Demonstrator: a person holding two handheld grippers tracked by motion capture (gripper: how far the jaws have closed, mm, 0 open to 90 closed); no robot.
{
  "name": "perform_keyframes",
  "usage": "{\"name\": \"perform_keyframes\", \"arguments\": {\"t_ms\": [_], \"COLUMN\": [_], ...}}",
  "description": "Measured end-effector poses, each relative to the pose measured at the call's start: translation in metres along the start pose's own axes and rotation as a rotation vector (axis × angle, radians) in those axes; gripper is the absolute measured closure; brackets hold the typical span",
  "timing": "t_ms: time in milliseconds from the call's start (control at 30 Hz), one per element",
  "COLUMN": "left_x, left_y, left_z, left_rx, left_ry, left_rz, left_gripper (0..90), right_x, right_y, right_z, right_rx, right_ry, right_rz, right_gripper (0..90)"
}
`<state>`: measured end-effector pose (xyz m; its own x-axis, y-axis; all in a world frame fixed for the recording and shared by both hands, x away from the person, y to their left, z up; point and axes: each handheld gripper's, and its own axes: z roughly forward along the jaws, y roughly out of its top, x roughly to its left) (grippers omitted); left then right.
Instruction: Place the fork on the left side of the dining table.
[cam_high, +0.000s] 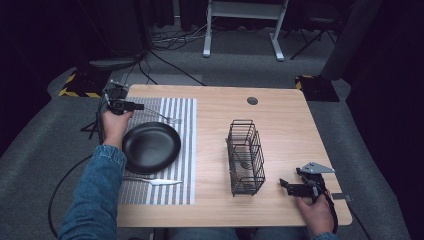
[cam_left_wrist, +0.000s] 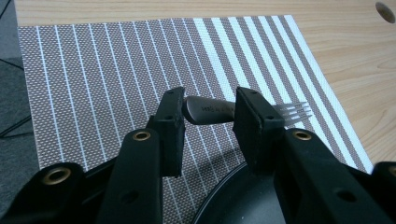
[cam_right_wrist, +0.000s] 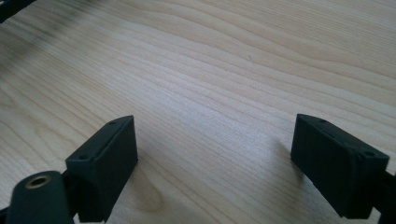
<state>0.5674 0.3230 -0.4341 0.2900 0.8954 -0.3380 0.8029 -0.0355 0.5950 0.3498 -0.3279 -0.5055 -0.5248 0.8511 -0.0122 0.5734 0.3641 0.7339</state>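
Fork (cam_left_wrist: 212, 110) on striped placemat (cam_left_wrist: 107, 79), just beyond black plate (cam_high: 151, 146); left gripper (cam_left_wrist: 208, 114) jaws part-open, straddling fork handle, gap visible at left pad, so not clamped; right gripper (cam_right_wrist: 215, 163) wide open, empty, right of wire basket (cam_high: 245, 156).

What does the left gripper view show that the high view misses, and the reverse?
Left gripper view: lettering stamped on the fork handle, which lies across the gap between the left gripper jaws.
High view: the wire basket, a knife near the plate, and the right gripper, jaws apart above bare table.
Both: fork, striped placemat, black plate.
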Motion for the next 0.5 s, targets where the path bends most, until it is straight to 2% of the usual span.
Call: {"name": "perform_keyframes", "arguments": {"t_ms": [200,333,500], "left_x": [0.0076,0.0087,0.0105], "left_y": [-0.0009,-0.0005,-0.0024], "left_z": [0.0046,0.0057,0.0053], "left_rx": [-0.010,-0.020,0.006], "left_ry": [-0.022,0.003,0.018], "left_rz": [-0.025,-0.025,-0.022], "left_gripper": [63.0,62.8,62.7], "right_x": [0.0000,-0.0001,-0.0001], "right_y": [0.0000,0.0000,0.0000], "right_z": [0.0000,0.0000,0.0000], "right_rx": [0.000,0.000,0.000], "right_ry": [0.000,-0.001,-0.001], "right_rz": [0.000,0.002,0.002], "right_gripper": [14.6,14.7,14.8]}}
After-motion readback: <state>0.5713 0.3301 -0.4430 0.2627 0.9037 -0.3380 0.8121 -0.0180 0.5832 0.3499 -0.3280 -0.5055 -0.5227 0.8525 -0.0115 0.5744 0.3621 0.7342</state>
